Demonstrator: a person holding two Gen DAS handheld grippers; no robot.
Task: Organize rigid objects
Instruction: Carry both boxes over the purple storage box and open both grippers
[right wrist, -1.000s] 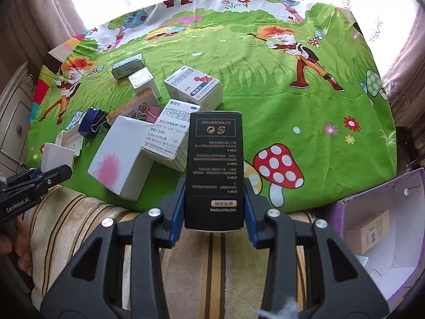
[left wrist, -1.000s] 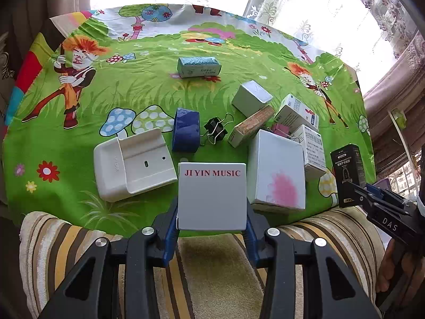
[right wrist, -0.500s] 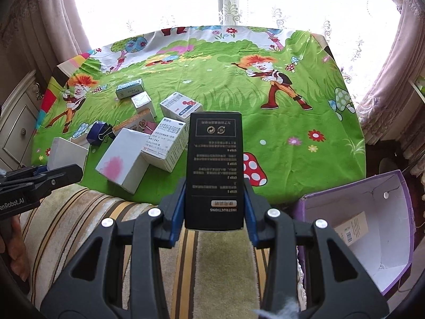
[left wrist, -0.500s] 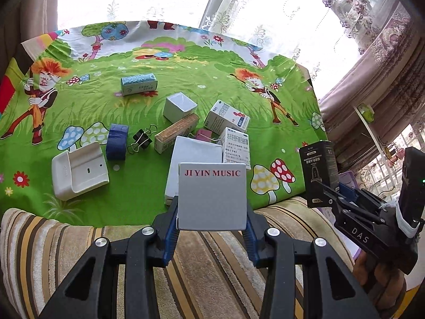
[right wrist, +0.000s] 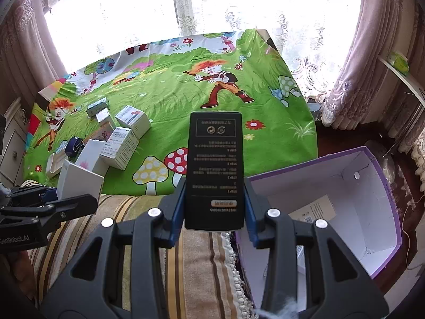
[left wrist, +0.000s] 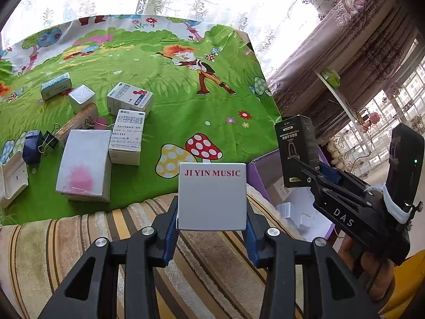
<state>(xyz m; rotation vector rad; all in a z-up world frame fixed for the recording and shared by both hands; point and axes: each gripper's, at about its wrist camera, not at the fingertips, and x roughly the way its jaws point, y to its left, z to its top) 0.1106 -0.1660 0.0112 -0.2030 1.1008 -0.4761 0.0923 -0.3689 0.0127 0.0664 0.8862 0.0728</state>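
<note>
Our left gripper (left wrist: 212,220) clamps a white box (left wrist: 211,196) printed "JI YIN MUSIC" in red, blue pads pressed on both its sides, jaws partly apart. We hold it above the striped cushion (left wrist: 79,242), near the green cartoon cloth (left wrist: 170,101). Our right gripper (right wrist: 213,212) is closed the same way on a black box (right wrist: 214,170) marked "INSTRUCTIONS", upside down to us, with "DAS" on the gripper's side. Just right of it stands the purple carton (right wrist: 382,186), a labelled package inside. More boxes lie on the cloth.
</note>
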